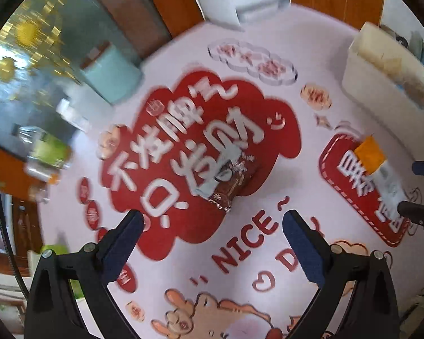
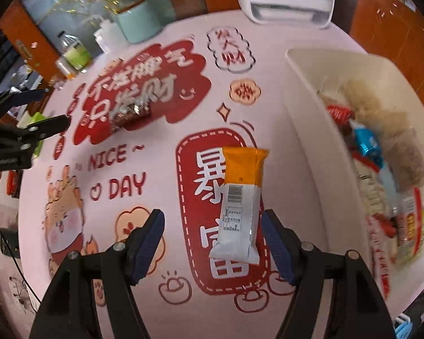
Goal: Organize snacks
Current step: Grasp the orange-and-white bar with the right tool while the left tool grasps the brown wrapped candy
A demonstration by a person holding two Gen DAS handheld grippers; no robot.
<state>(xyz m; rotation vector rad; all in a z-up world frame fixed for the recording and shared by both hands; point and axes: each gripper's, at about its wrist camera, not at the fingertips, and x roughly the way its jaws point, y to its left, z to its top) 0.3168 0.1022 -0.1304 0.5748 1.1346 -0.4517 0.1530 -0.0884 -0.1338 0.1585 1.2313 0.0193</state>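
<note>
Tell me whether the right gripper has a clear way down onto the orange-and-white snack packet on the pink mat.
Probably yes. The right gripper is open above the orange-and-white snack packet, which lies flat and alone on the mat; the white bin stands off to the side.

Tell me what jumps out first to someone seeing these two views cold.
The loud red-and-pink printed tablecloth fills both views. An orange-and-white snack packet lies on it between the open right tongs, and a brown snack packet lies ahead of the open left tongs. A white bin of mixed snacks stands at the right.
</note>
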